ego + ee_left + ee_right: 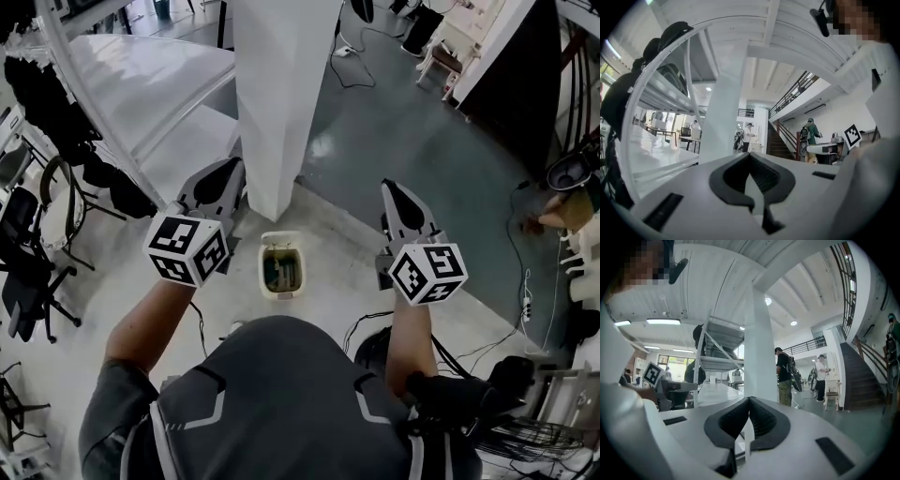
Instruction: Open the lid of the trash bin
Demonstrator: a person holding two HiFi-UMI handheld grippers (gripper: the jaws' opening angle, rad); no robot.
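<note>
A small cream trash bin [282, 267] stands on the floor at the foot of a white pillar, straight below me, and its top shows a dark rectangular inside. Whether a lid stands raised at its far end I cannot tell. My left gripper [232, 171] hovers high to the bin's left, jaws pressed together and holding nothing. My right gripper [390, 190] hovers to the bin's right, also shut and empty. In the left gripper view [750, 155] and the right gripper view [749, 400] both point level across the hall, so the bin is out of sight there.
The white pillar [281, 94] rises just behind the bin. A white metal rack with shelves [159, 84] stands at left, with black chairs [28, 262] beside it. Cables [370, 328] trail over the floor at right. People [783, 376] stand far off near a staircase [785, 140].
</note>
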